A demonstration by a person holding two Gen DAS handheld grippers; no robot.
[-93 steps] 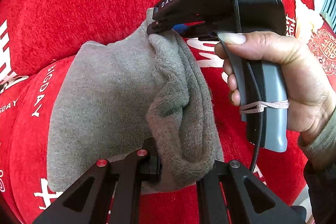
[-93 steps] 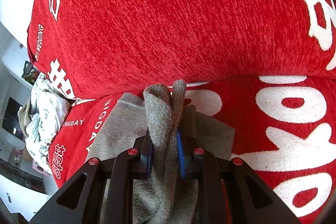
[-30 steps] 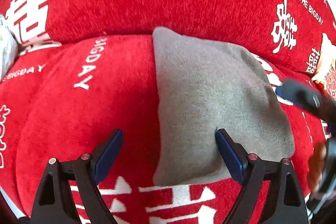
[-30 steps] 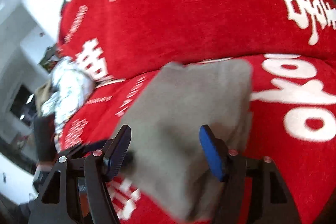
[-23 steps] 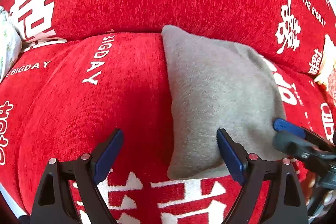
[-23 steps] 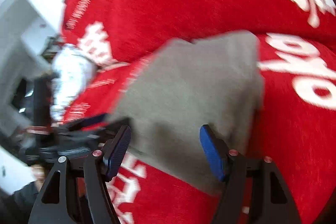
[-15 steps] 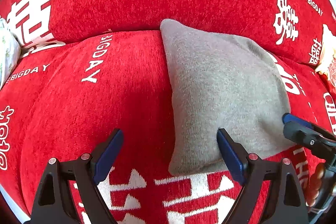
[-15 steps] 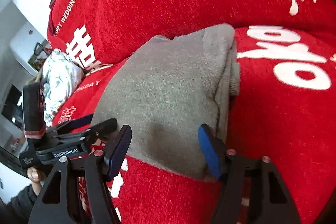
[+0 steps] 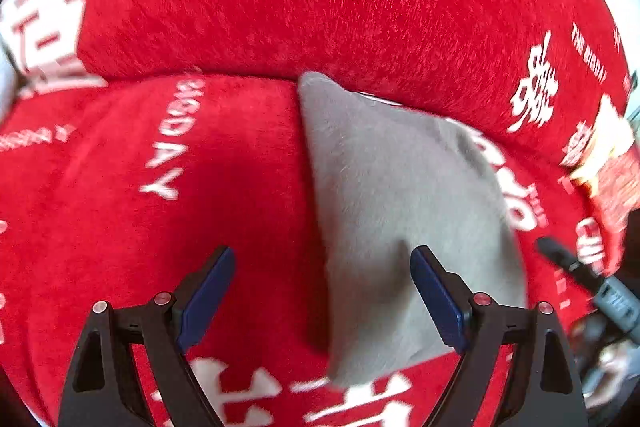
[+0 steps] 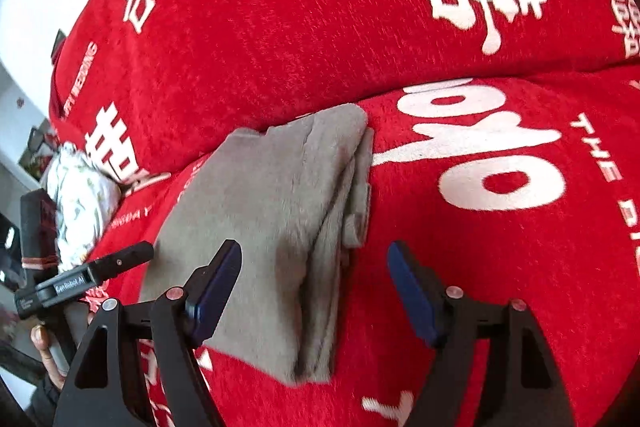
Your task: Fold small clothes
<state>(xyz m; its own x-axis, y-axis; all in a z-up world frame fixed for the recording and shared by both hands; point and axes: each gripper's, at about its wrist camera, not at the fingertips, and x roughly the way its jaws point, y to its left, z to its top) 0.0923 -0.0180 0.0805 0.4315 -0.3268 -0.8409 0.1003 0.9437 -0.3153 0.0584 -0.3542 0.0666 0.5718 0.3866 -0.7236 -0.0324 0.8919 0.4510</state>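
A grey knit garment (image 9: 400,211) lies folded flat on the red sofa seat, its far corner against the backrest. In the right wrist view the garment (image 10: 272,211) shows stacked folded layers along its right edge. My left gripper (image 9: 320,303) is open and empty, above the garment's near left edge. My right gripper (image 10: 316,291) is open and empty, over the garment's near right edge. The left gripper's body (image 10: 84,279) shows at the left of the right wrist view. The right gripper's tip (image 9: 576,267) shows at the right of the left wrist view.
The red sofa cover (image 9: 168,227) with white lettering spans seat and backrest (image 10: 320,7). A pale patterned cloth bundle (image 10: 80,199) lies on the seat to the far left. A cream and red item (image 9: 608,155) sits at the sofa's right end.
Both grippers, shut on the garment three seconds ago, have let go and pulled back open. In the last half second the left moved closer and the right shifted right.
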